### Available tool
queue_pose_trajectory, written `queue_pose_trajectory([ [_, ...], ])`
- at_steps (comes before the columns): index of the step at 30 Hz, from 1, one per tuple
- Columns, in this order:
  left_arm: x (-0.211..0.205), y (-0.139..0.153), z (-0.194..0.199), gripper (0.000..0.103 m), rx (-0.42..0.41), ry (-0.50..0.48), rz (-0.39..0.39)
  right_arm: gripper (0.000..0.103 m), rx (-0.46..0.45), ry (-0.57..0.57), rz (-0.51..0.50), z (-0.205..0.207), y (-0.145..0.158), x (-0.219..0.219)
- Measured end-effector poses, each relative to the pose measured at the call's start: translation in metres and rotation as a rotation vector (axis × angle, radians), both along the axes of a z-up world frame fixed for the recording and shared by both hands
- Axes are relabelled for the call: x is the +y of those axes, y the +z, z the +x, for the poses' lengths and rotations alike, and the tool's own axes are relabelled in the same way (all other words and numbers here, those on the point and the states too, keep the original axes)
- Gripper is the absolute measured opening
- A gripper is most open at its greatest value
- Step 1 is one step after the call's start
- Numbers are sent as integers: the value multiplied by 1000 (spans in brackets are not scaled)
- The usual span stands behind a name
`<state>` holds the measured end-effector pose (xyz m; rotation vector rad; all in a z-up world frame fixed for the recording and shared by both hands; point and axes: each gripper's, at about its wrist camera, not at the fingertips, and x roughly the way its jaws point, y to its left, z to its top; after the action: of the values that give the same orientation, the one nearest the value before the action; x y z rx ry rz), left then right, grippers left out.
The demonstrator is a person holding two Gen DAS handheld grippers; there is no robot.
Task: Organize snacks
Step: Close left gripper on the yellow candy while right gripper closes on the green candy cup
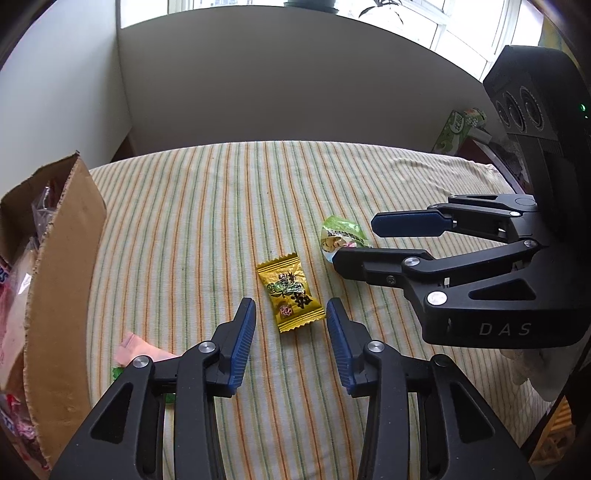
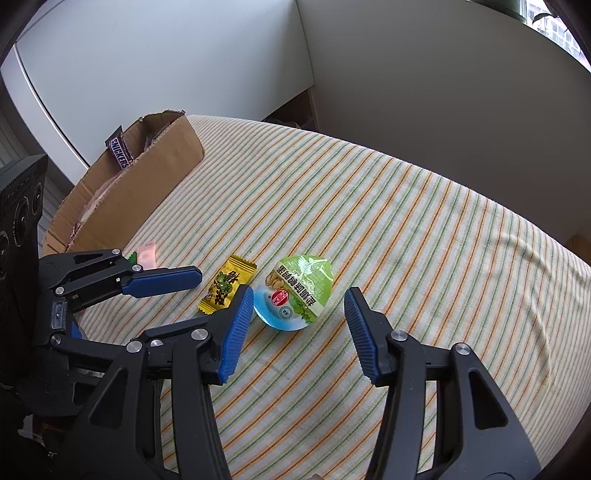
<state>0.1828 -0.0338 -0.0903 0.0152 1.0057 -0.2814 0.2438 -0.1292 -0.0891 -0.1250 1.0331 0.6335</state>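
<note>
Crinkly gold candy wrapper (image 1: 290,297), striped tablecloth (image 1: 207,206)

Home, striped tablecloth (image 1: 258,192), windowsill plants (image 1: 384,7)

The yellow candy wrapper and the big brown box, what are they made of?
The yellow candy wrapper looks like shiny plastic or foil film: it glints, and its ends are crimped in zigzags. The brown box looks like plain matte cardboard: its torn top edge is ragged and the walls are dull and papery.
</note>
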Motion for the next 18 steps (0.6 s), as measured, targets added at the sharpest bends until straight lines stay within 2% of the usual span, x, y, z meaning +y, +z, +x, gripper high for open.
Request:
queue_pose_trajectory([
  [6, -4, -4, 8, 38, 10, 16, -20, 54, 1, -1, -23, 4, -4, 7],
  [10, -3, -5, 10, 33, 2, 26, -14, 53, 0, -7, -33, 6, -7, 9],
  [11, -3, -6, 10, 29, -1, 26, -6, 52, -3, -7, -36, 6, -7, 10],
  [15, -1, -7, 10, 25, -5, 28, 1, 34, -17, -14, -65, 7, -8, 10],
  [18, 1, -7, 10, 25, -6, 30, -1, 32, -13, -24, -58, 6, -8, 6],
])
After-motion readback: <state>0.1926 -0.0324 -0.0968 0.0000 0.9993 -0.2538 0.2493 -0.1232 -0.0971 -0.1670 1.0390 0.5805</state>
